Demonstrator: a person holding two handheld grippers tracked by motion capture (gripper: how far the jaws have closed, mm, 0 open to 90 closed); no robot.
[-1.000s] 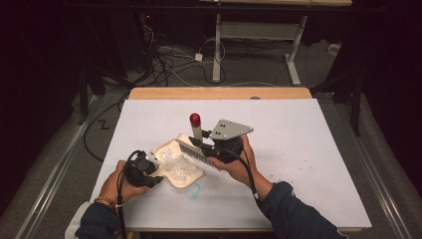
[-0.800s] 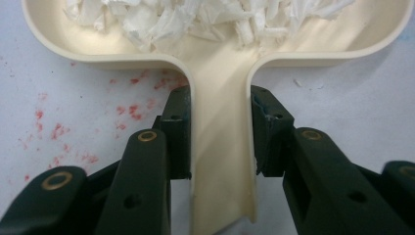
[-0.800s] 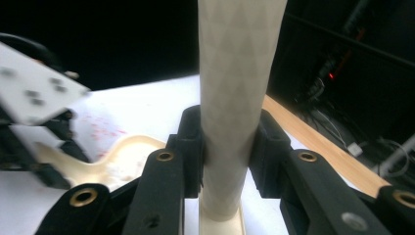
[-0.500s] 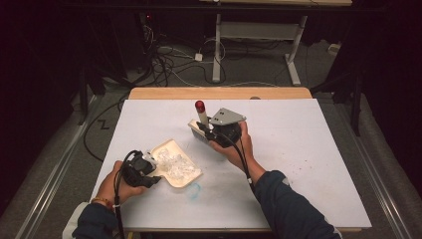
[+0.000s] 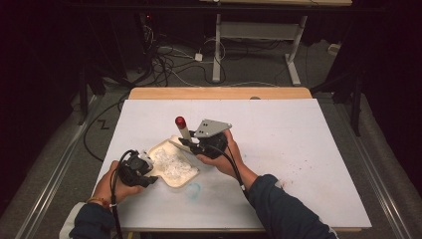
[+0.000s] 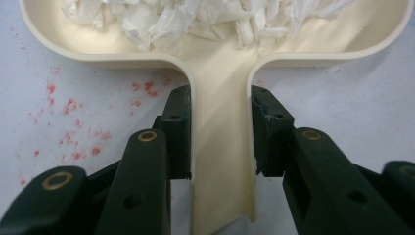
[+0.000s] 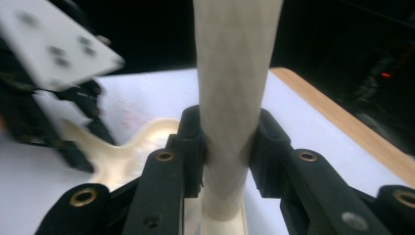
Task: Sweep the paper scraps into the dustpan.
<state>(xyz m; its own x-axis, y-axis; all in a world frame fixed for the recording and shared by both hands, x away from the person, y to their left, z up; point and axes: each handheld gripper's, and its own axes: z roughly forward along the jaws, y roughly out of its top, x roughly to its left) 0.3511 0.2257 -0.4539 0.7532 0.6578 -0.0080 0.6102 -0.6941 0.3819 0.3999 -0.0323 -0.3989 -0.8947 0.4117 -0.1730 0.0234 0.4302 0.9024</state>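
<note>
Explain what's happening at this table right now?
A person is sweeping up with two handheld grippers. The left gripper is shut on the handle of a cream dustpan lying on the white table, with white shredded scraps in its tray. The right gripper is shut on the pale handle of a red-capped brush, held at the dustpan's far edge.

White table [image 5: 298,149] (red specks), cream dustpan [image 5: 174,172] w/ shreds

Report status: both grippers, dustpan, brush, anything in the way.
Left gripper shut on dustpan handle. Right gripper shut on brush handle, at dustpan's far edge. White shreds in pan. Nothing in the way.
</note>
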